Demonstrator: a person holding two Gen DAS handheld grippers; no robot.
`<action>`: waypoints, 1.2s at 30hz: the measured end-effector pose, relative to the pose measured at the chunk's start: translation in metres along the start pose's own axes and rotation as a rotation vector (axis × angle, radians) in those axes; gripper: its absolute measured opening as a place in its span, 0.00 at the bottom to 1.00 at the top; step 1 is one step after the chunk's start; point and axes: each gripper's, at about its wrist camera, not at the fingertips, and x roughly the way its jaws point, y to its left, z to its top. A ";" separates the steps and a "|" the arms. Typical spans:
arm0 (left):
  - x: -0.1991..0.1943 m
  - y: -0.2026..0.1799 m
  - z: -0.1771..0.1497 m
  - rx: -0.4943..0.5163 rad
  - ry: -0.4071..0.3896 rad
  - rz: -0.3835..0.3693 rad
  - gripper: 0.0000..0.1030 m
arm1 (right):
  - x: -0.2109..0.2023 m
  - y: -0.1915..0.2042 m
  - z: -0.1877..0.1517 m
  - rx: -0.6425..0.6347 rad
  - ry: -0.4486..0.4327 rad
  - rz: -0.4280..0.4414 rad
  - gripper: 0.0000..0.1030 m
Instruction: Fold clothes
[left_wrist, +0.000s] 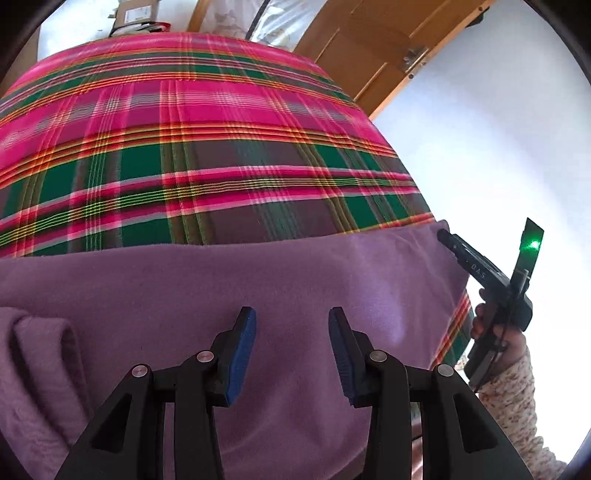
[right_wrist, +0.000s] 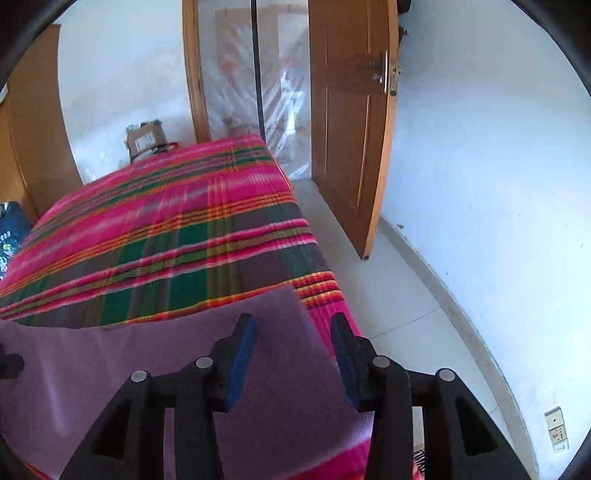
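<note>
One purple garment (left_wrist: 229, 280), two grippers, one plaid blanket (left_wrist: 207, 147) over the bed. Garment is a plain mauve fleece-like piece, lying mostly flat on the near end of the blanket, straight far edge, right corner close to the bed's edge; a bunched roll of it sits at left (left_wrist: 40, 343). Left gripper (left_wrist: 291, 354) above the fabric, jaws parted, nothing between the pads. Right gripper (right_wrist: 293, 363) over the garment's right edge, jaws apart, empty. One wooden door (right_wrist: 351, 129) open behind
</note>
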 end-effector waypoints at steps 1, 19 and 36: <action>0.002 0.001 0.001 -0.007 -0.001 -0.006 0.41 | 0.004 -0.002 0.000 0.003 0.017 0.008 0.42; 0.011 -0.006 0.006 -0.019 -0.018 -0.019 0.49 | -0.001 0.001 -0.004 -0.024 0.014 0.084 0.11; 0.009 -0.009 0.004 -0.024 -0.030 0.003 0.49 | -0.005 -0.025 -0.009 0.112 0.017 0.090 0.25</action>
